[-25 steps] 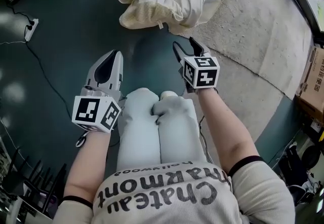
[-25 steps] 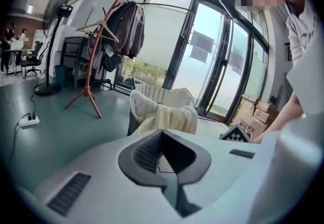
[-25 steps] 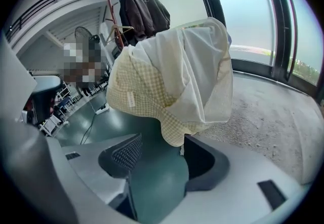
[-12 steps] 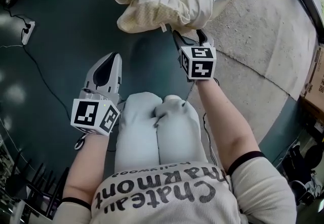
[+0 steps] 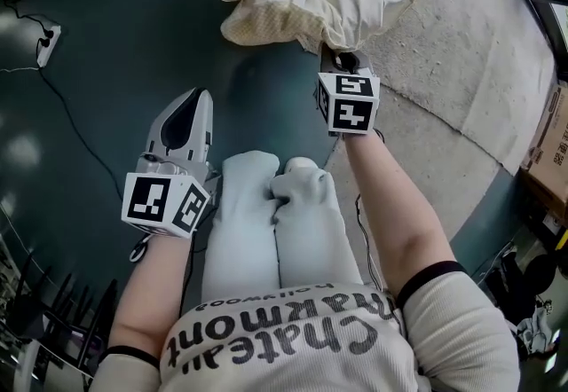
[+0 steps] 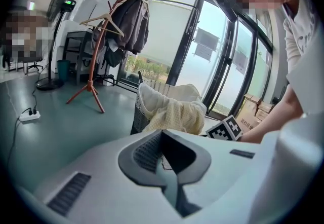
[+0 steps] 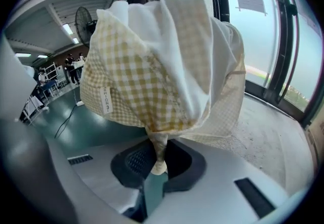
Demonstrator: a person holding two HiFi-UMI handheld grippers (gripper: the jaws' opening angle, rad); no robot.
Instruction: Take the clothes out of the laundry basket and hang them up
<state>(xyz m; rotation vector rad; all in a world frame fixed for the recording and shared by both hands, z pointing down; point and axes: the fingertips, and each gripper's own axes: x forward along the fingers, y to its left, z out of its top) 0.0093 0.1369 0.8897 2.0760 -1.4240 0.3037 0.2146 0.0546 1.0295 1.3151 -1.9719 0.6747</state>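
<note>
Teal floor [image 5: 133, 27] — tall windows [image 6: 167, 35]

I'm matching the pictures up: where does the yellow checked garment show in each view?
Head view: the yellow checked garment lies at top centre.
Left gripper view: the garment is at centre, draped over the laundry basket.
Right gripper view: it fills the upper middle.
Shared landmark: the dark green floor, left of the garment in all three.
</note>
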